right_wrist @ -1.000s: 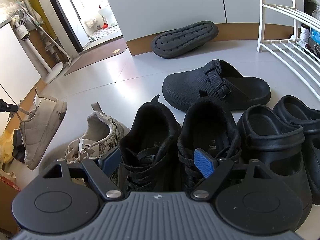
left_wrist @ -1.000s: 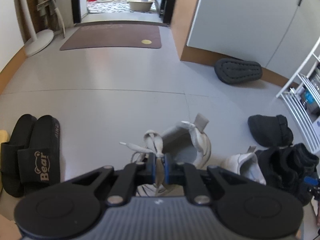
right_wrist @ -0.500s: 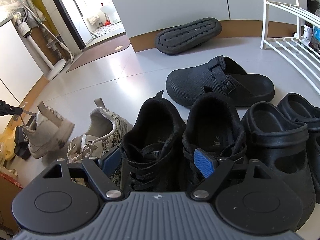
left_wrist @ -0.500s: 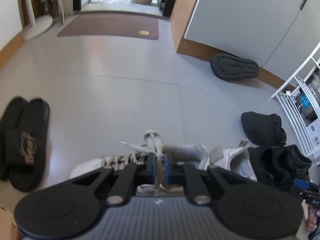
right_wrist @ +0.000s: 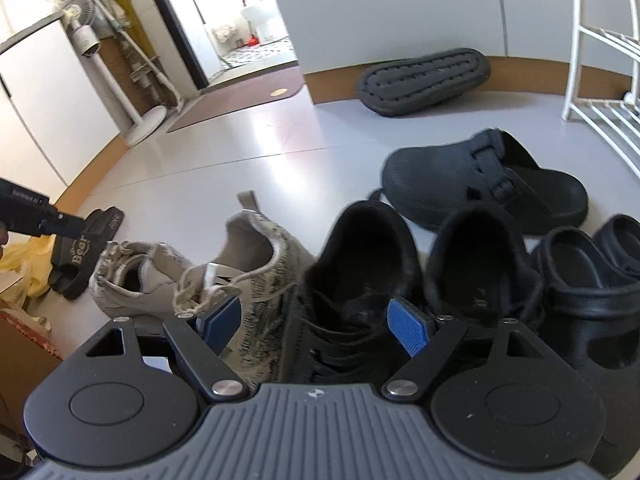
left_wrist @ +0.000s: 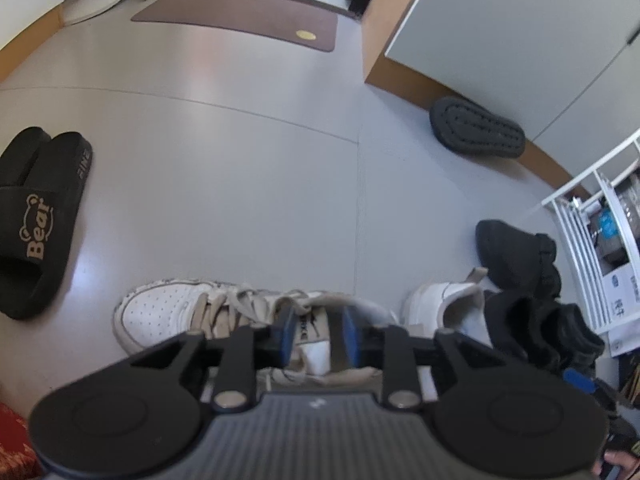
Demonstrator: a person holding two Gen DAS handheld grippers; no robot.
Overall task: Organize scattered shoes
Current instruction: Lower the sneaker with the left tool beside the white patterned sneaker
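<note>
A white sneaker (left_wrist: 160,312) lies on the grey floor, toe to the left, beside its mate (left_wrist: 448,308). My left gripper (left_wrist: 316,334) hangs over its tongue and laces; its jaws are opening, with the tongue loose between the pads. In the right wrist view the same sneaker (right_wrist: 132,276) sits left of the patterned mate (right_wrist: 264,264). My right gripper (right_wrist: 316,322) stands open and holds nothing, above the mate and the left one of two black lace-up sneakers (right_wrist: 360,264).
A black clog (right_wrist: 484,184), black perforated clogs (right_wrist: 584,280) and a sole-up black slide (right_wrist: 424,80) against the baseboard lie ahead. "Bear" slides (left_wrist: 36,220) sit at far left. A white wire rack (left_wrist: 592,240) stands at right, a brown doormat (left_wrist: 240,16) beyond.
The left gripper came down with the white sneaker, set it on the floor beside its mate, and its jaws parted. The right gripper drifted a little to the left, still open.
</note>
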